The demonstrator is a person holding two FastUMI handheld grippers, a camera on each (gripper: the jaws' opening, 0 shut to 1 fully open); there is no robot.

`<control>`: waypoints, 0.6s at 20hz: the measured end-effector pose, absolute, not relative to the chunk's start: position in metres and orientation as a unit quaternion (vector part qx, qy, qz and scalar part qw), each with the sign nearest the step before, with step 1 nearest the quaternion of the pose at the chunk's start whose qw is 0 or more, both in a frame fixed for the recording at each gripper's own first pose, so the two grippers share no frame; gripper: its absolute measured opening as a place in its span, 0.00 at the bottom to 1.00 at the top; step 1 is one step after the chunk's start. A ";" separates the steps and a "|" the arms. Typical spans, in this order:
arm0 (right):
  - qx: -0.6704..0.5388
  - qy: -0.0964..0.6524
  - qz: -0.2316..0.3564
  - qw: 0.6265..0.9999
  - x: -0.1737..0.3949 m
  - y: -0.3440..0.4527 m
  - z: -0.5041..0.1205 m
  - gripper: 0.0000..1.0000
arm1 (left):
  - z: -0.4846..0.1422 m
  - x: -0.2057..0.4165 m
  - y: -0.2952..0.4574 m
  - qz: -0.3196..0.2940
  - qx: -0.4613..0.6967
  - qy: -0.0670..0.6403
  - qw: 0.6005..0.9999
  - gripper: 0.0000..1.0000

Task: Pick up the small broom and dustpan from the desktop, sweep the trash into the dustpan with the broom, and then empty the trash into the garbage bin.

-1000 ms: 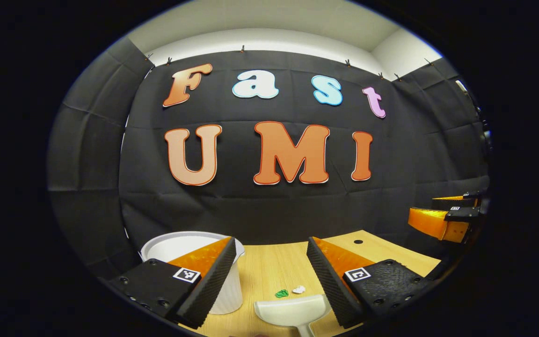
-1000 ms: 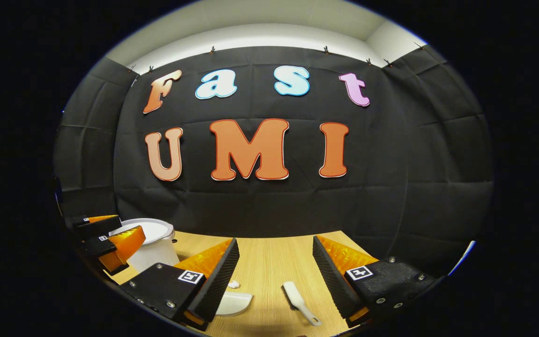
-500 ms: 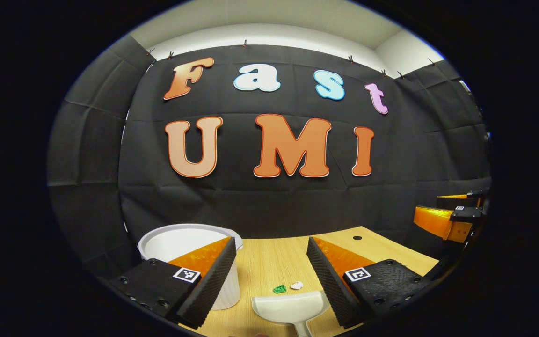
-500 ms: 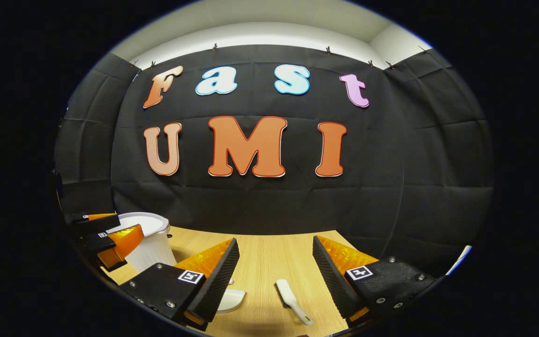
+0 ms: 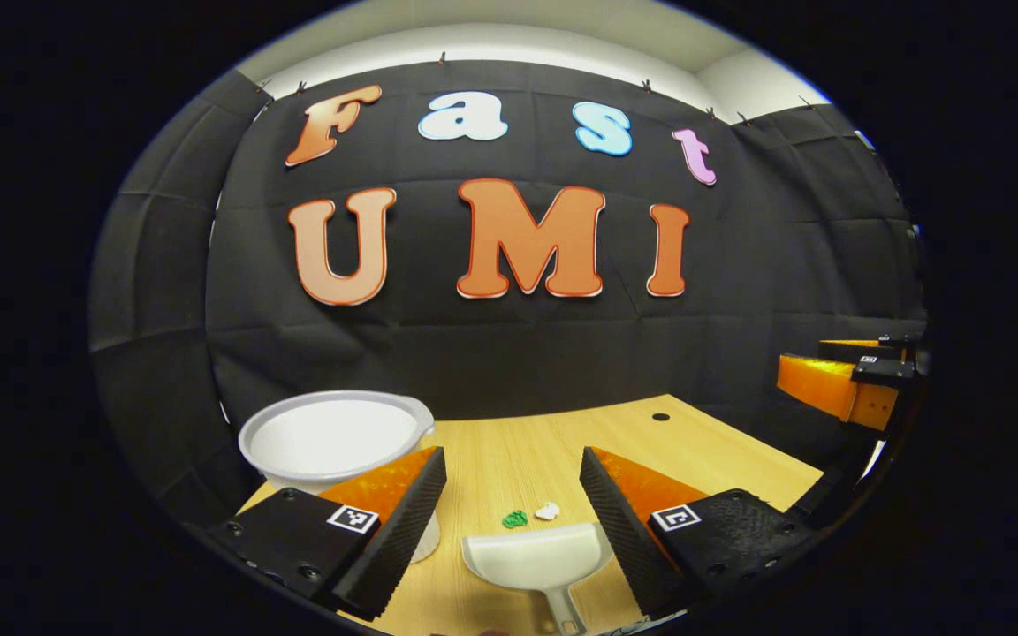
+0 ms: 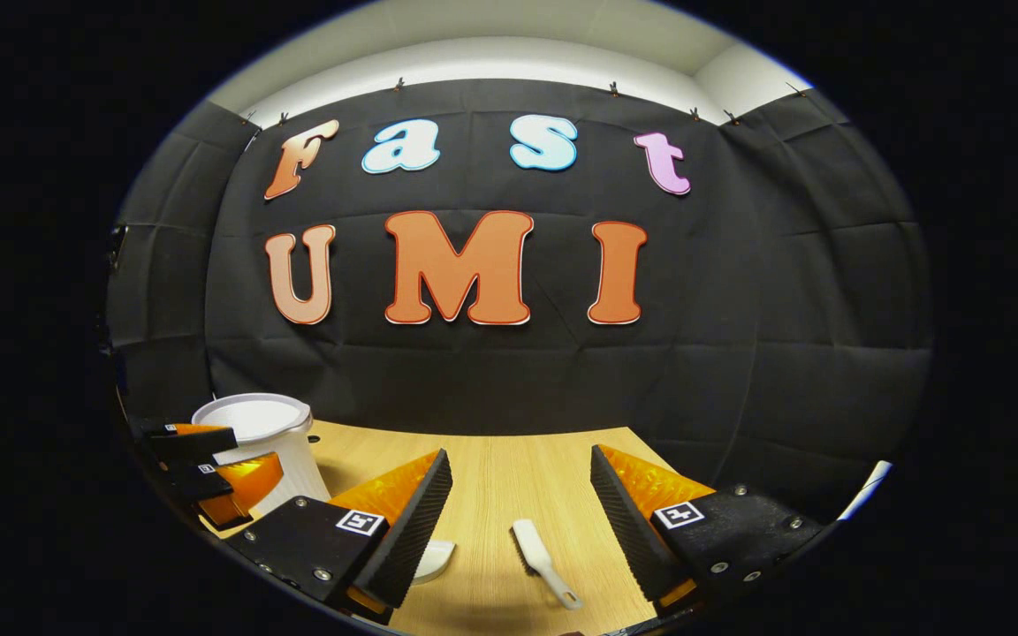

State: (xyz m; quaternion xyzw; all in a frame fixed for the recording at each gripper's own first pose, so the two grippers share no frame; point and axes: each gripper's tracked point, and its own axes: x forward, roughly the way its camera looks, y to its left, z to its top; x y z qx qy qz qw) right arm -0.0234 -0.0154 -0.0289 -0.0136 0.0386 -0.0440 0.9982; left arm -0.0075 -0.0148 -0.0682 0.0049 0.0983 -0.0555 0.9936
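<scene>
On my left gripper view, the left gripper hangs above the wooden desktop with its 2 fingers spread wide and nothing between them. The white dustpan lies flat on the desktop at the near edge, below the gap between the fingers, its handle pointing toward me. Just beyond its far edge sit 2 bits of trash: a green scrap and a white crumpled scrap, side by side and apart from the pan. The white garbage bin stands upright at the left, partly behind the left finger. The right gripper shows at the far right edge.

On my right gripper view, the right gripper is also released, fingers wide apart and empty. The small white broom lies on the desktop between the fingers, handle toward me and angled right. A corner of the dustpan peeks out beside the left finger, and the bin stands far left, behind the left gripper.
</scene>
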 end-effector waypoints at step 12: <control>0.008 0.081 0.005 0.997 0.035 -0.057 -0.067 0.95 | -0.266 -0.065 -0.032 -0.053 -0.038 0.469 0.881 0.98</control>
